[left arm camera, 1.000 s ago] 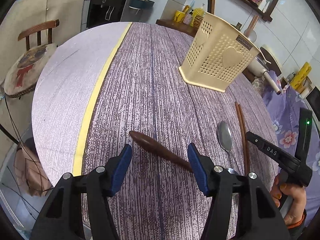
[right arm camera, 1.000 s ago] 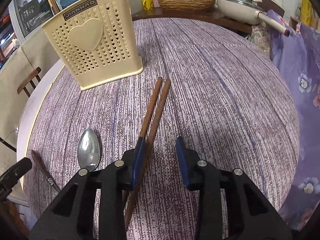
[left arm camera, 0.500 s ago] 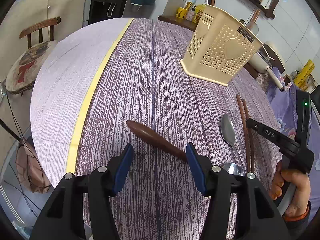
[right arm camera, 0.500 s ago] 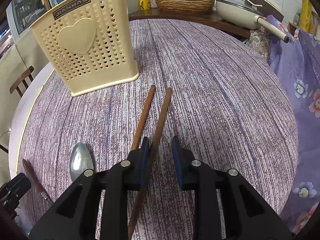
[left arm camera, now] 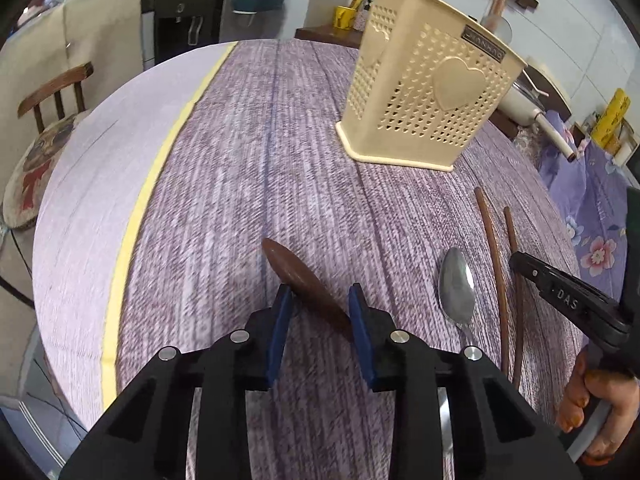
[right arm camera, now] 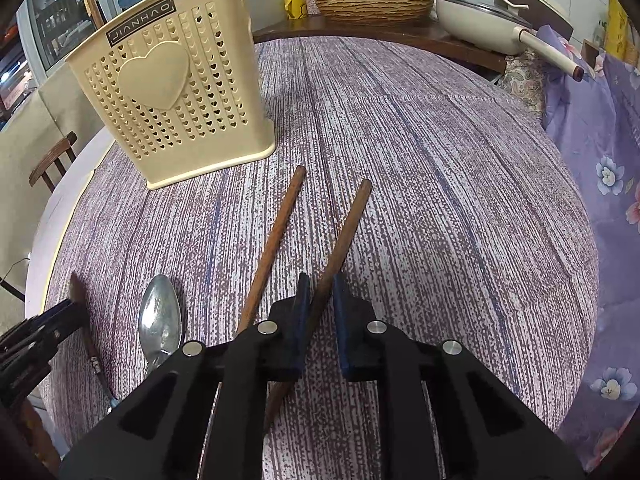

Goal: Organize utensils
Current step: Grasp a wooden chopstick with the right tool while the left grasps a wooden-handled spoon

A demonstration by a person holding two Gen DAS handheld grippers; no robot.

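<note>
A cream perforated utensil holder with heart shapes stands on the purple table; it also shows in the right wrist view. My left gripper has closed around the brown wooden handle of a utensil lying on the table. My right gripper is shut on one brown chopstick. The second chopstick lies just left of it. A metal spoon lies further left, also seen in the left wrist view.
A yellow stripe crosses the tablecloth at the left. A wooden chair stands beyond the table's left edge. A woven basket, a white pan and a yellow cup sit on a counter behind.
Both grippers have narrowed. The left closed in on the wooden handle and moved forward. The right closed on one chopstick, and the two chopsticks have spread apart.
</note>
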